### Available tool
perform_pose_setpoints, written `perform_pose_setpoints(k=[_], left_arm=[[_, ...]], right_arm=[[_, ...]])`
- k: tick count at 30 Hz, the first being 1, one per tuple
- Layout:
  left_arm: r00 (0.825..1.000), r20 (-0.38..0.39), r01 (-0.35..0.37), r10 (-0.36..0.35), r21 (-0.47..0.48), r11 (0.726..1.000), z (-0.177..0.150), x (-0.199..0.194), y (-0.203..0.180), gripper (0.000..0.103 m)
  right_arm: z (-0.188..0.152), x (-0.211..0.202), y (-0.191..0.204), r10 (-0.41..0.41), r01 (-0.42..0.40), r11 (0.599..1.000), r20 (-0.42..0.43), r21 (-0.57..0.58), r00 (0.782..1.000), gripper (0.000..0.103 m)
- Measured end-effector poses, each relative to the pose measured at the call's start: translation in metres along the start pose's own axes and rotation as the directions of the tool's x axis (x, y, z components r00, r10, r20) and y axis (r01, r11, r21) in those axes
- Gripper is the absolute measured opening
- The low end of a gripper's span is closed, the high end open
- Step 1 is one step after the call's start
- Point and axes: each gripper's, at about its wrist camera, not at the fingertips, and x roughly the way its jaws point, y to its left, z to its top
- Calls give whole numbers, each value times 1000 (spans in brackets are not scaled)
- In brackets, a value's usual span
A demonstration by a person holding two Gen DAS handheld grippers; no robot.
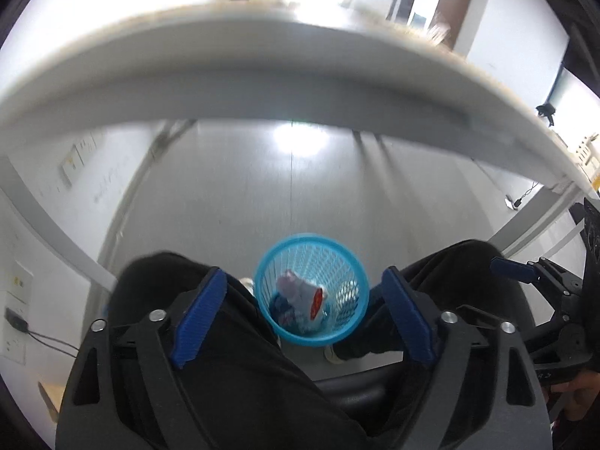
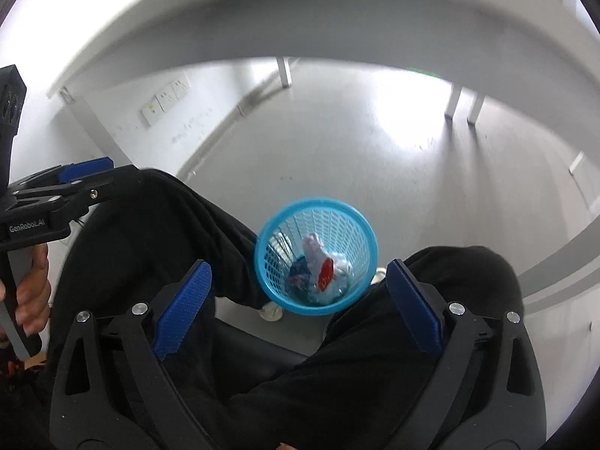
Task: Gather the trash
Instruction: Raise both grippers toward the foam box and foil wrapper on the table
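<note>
Trash [image 2: 322, 270] in basket [image 2: 270, 232], basket on floor [image 2: 337, 142] between knees, under table [image 2: 300, 18]

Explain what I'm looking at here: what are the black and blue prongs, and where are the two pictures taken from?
There is no robot arm: a seated person holds a two-finger tool in each hand, and each picture comes from a camera on one tool, looking down along its fingers. The blue-padded prongs are those fingers. The left gripper and the right gripper both stand open with nothing between the pads. Below, between the person's legs in black trousers, a blue mesh wastebasket stands on the grey floor. It holds crumpled wrappers, white, red and blue. The pale curved band above is a table edge.
</note>
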Motion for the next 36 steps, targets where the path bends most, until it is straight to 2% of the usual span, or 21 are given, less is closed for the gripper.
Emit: perform_pose_setpoints(k=[4,7,14,18,26,36], left_arm=[[996,85,-29,27,26,999,6,-34,-5,92],[992,127,-25,22,21,999,13,-54,-5,95],[974,226,-35,30,15,999,42,-80,-1,97],[967,250,-41,37,11,999,63,-84,1,97],[967,252,-28,23,16,999,93,-75,2,97],[970,244,-25,12,48,999,124,-56,-1,97]], right_arm=[[5,-40,10,23,-20,999,96,-34,995,93],[14,-68,15,29,-21,998,164,-52,986,94],[47,-121,11,5,0,1000,311,-17,950,94],[75,-134,11,-26,32,999,368,-10,930,94],[150,-128,7,-51,44,999,381,27,923,94],[233,-94,12,-81,76,997,349,28,934,94]])
